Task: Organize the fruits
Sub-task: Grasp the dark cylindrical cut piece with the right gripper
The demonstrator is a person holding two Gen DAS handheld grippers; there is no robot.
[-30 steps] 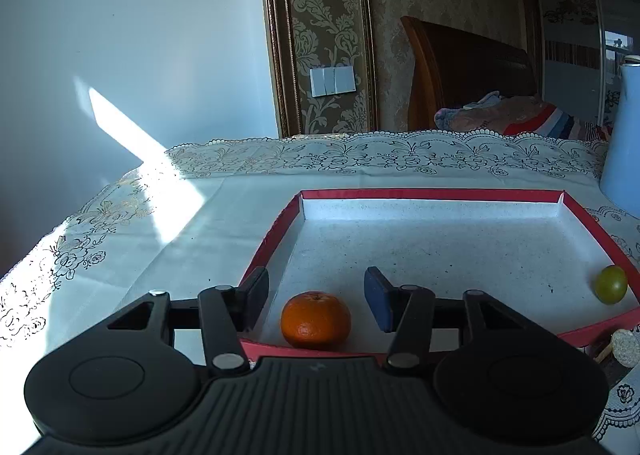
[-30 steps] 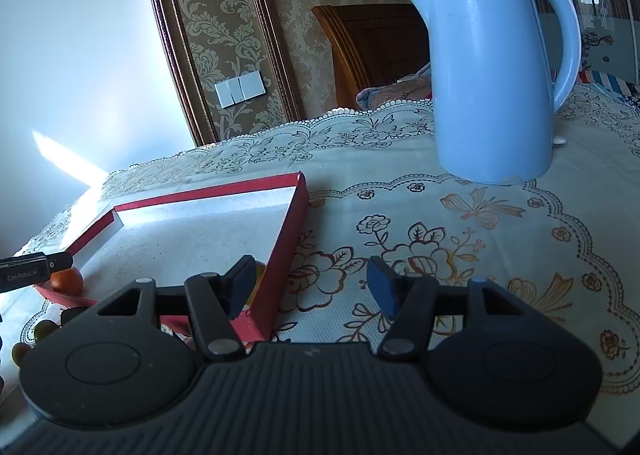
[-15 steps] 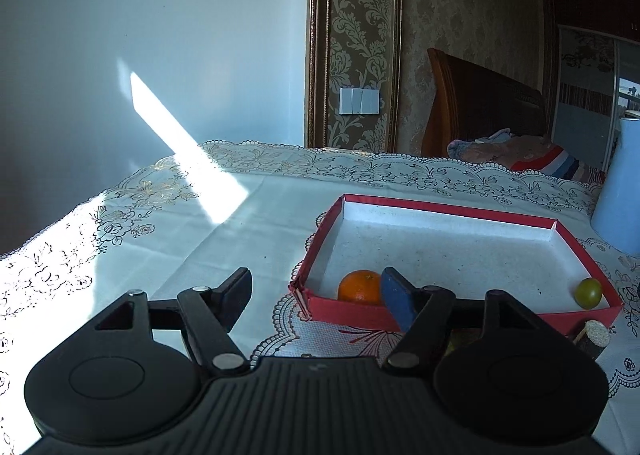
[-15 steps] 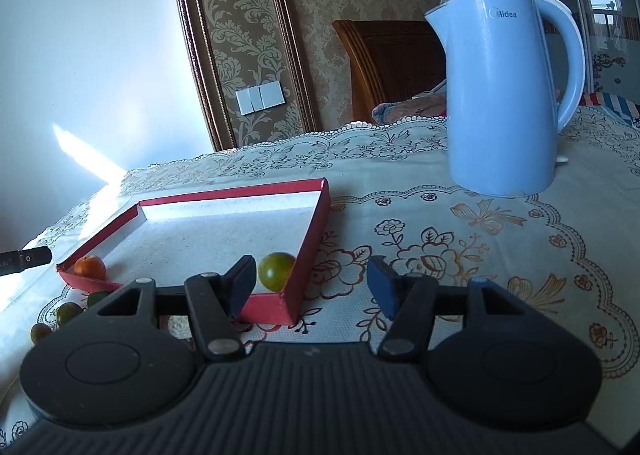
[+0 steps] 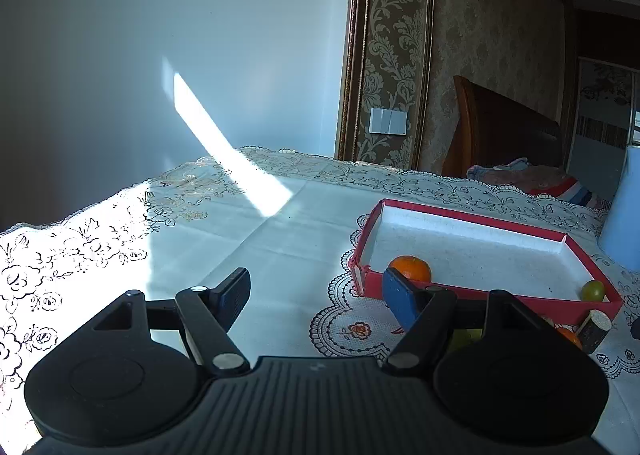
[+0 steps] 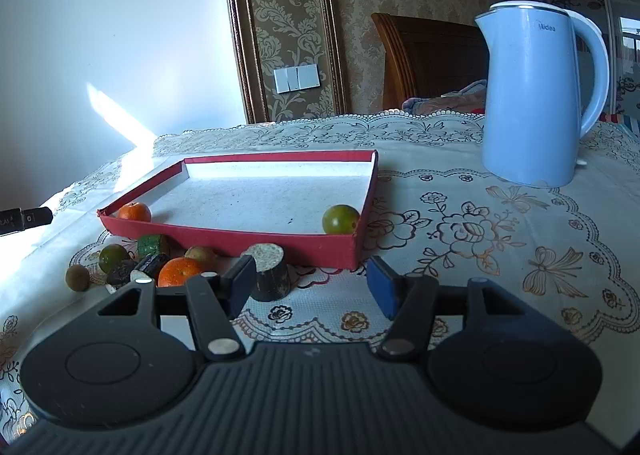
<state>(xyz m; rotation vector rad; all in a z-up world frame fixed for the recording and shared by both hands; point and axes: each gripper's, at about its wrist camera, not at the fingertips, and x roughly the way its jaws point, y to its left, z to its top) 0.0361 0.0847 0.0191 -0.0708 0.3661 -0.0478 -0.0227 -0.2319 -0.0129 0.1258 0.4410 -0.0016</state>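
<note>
A red tray (image 6: 224, 237) with a white floor lies on the tablecloth; it also shows in the left wrist view (image 5: 472, 215). Inside it lie an orange mandarin (image 6: 134, 211) (image 5: 410, 268) at the near left corner and a green fruit (image 6: 341, 218) (image 5: 593, 290) at the near right corner. In front of the tray lie several loose pieces: a second mandarin (image 6: 179, 271), a green fruit (image 6: 113, 257), a brown round fruit (image 6: 77, 277) and a dark cut stump (image 6: 269, 271). My left gripper (image 5: 316, 295) is open and empty, left of the tray. My right gripper (image 6: 312, 285) is open and empty, in front of the tray.
A light blue electric kettle (image 6: 534, 95) stands on the table at the right behind the tray. A wooden chair back (image 6: 424, 59) rises beyond the far edge. The table's left edge (image 5: 72, 215) runs close beside my left gripper.
Both grippers have pulled back and away from the tray. The mandarin and the green fruit stay in the tray. The loose fruits in front of it have come into the right wrist view.
</note>
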